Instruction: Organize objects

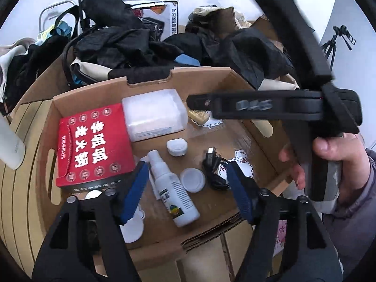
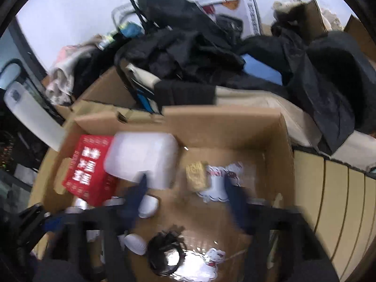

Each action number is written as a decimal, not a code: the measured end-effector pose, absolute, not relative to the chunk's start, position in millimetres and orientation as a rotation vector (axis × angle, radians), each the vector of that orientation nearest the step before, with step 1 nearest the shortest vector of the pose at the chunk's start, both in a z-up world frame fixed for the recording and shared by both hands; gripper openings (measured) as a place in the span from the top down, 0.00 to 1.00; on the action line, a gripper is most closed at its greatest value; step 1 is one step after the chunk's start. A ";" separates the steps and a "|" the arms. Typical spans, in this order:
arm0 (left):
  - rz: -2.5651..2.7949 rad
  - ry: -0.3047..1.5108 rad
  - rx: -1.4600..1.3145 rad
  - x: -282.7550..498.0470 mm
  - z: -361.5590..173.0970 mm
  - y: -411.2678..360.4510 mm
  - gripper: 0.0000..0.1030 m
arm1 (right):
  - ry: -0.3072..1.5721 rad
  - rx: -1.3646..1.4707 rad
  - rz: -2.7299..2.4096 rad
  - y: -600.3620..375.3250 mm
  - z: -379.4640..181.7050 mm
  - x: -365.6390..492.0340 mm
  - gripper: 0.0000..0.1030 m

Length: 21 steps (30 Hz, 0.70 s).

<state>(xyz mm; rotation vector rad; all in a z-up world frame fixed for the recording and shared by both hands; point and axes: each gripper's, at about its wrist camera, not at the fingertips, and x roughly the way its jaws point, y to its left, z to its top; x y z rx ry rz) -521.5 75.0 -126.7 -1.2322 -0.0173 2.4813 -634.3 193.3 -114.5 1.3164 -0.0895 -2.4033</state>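
Note:
An open cardboard box point(image 1: 199, 80) holds a red printed box point(image 1: 94, 143), a translucent plastic case point(image 1: 152, 115), a white spray bottle point(image 1: 174, 190), a small white jar point(image 1: 177, 147), a white lid point(image 1: 192, 179), a coiled black cable point(image 1: 215, 169) and a cartoon sticker point(image 1: 240, 158). My left gripper point(image 1: 186, 171) hangs open over the bottle and lid, holding nothing. A hand point(image 1: 329, 145) carries my right gripper point(image 1: 199, 102) above the box's far right. In the blurred right wrist view, that gripper point(image 2: 185, 183) is open over a tan item point(image 2: 196, 176), beside the plastic case point(image 2: 141, 157).
Black clothes and bags point(image 1: 131, 40) are heaped behind the box. A white bottle point(image 1: 10, 141) lies at the left edge on the slatted wooden table point(image 1: 14, 188). A tripod point(image 1: 338, 40) stands far right. The box wall point(image 2: 223, 124) rises ahead of the right gripper.

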 end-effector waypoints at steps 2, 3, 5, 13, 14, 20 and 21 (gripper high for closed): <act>2.489 -0.018 -1.229 -517.1 -123.5 70.2 0.29 | -0.084 1.302 -2.422 196.6 -110.3 -629.0 0.17; 2.503 -0.013 -1.231 -512.8 -120.5 66.3 0.28 | -0.080 1.308 -2.427 197.9 -109.2 -628.6 0.17; 2.545 0.012 -1.238 -500.0 -109.6 56.7 0.23 | -0.080 1.301 -2.442 204.0 -101.5 -619.5 0.17; 2.753 0.016 -1.280 -440.3 -53.2 -2.5 0.00 | 0.053 1.320 -2.504 245.4 -40.6 -544.5 0.17; 2.776 0.005 -1.286 -431.8 -48.1 -7.8 0.00 | 0.067 1.320 -2.516 250.2 -32.7 -532.5 0.17; 2.866 0.038 -1.324 -360.3 -32.8 -16.7 0.00 | 0.106 1.291 -2.511 261.9 -5.6 -433.1 0.17; 2.869 0.026 -1.321 -339.9 -32.9 -15.9 0.00 | 0.095 1.282 -2.513 262.1 -5.9 -412.8 0.17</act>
